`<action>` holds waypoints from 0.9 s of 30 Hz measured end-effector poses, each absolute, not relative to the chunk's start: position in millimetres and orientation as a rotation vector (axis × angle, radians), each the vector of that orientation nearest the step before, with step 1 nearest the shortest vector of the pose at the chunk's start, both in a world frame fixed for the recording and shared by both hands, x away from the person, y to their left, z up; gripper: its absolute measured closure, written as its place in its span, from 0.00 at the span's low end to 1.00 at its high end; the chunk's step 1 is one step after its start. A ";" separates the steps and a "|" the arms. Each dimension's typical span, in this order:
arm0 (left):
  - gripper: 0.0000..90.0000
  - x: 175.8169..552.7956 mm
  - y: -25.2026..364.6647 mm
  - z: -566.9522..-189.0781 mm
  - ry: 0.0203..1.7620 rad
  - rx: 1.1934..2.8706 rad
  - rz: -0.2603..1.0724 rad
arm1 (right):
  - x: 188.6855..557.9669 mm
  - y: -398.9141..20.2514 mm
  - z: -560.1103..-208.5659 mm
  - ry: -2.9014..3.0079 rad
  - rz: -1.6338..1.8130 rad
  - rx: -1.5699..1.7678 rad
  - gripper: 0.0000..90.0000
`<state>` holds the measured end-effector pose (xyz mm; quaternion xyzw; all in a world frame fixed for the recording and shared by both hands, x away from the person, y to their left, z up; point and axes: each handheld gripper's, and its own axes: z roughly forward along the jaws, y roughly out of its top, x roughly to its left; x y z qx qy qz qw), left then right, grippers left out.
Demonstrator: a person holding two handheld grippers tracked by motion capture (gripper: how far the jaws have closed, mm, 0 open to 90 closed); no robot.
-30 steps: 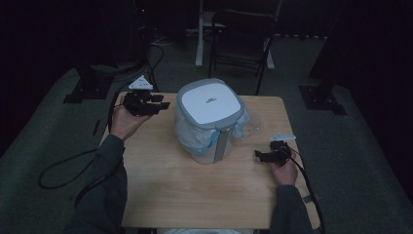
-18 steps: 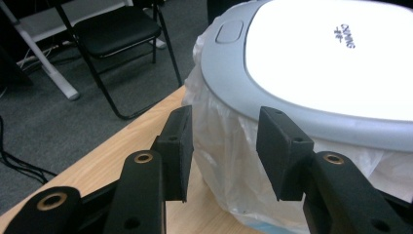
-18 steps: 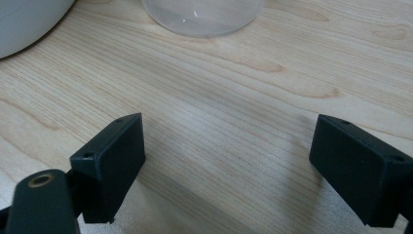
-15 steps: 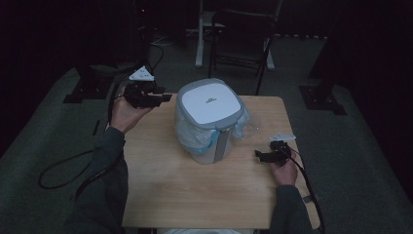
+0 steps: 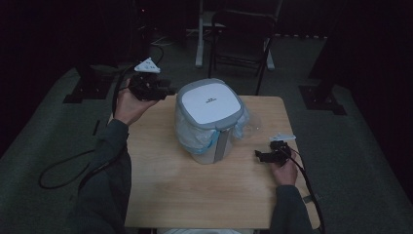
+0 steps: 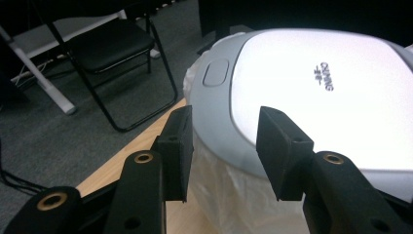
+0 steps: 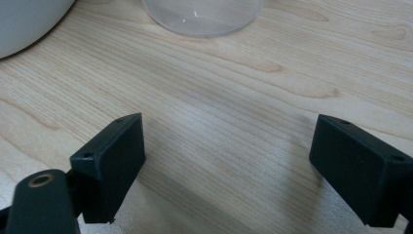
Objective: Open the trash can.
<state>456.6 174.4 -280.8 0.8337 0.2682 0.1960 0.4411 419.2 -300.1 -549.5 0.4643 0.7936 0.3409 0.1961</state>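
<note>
Light wooden counter [image 5: 195, 195]: carries the lot. Grey bin with white square lid and clear plastic liner [image 5: 210, 122]: stands mid-counter, lid shut, liner bunched out under rim; clear plastic piece beside it on right. Work judged barely begun: lid not yet touched or lifted, liner in place. Left tongs [image 6: 224, 146]: raised at bin's upper left edge, jaws half apart, empty, aimed at lid rim near latch button [image 6: 215, 73]. Right tongs [image 7: 226, 170]: low over counter right of bin, jaws wide, empty.

A lidded bin [image 5: 209, 122] with plastic liner blocks the bench [image 5: 195, 195] centre; bare wood lies open in front and at both sides.
</note>
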 end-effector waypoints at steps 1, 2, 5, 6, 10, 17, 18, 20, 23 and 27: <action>0.66 458.0 172.9 -279.8 0.664 2.074 0.488 | 419.2 -300.1 -549.5 2.223 0.955 1.300 0.13; 0.67 459.4 171.4 -279.1 0.661 2.076 0.487 | 419.2 -300.1 -549.5 2.223 0.956 1.300 0.14; 0.68 463.6 167.1 -277.7 0.658 2.083 0.481 | 419.2 -300.1 -549.6 2.223 0.956 1.300 0.13; 0.69 464.8 165.5 -277.4 0.658 2.088 0.480 | 419.3 -300.1 -549.6 2.223 0.955 1.299 0.13; 0.71 469.6 160.2 -276.5 0.644 2.101 0.463 | 419.3 -300.1 -549.5 2.223 0.955 1.300 0.14; 0.73 478.1 153.2 -274.8 0.622 2.110 0.437 | 419.3 -300.2 -549.5 2.223 0.955 1.299 0.13; 0.73 479.3 152.1 -274.6 0.615 2.106 0.430 | 419.3 -300.2 -549.5 2.223 0.955 1.299 0.13; 0.74 482.7 149.6 -274.4 0.606 2.101 0.421 | 419.2 -300.1 -549.5 2.223 0.955 1.300 0.13; 0.75 488.7 145.7 -275.8 0.597 2.095 0.398 | 419.3 -300.1 -549.6 2.223 0.956 1.300 0.13; 0.78 497.6 136.6 -281.8 0.600 2.096 0.375 | 419.3 -300.2 -549.5 2.223 0.954 1.299 0.13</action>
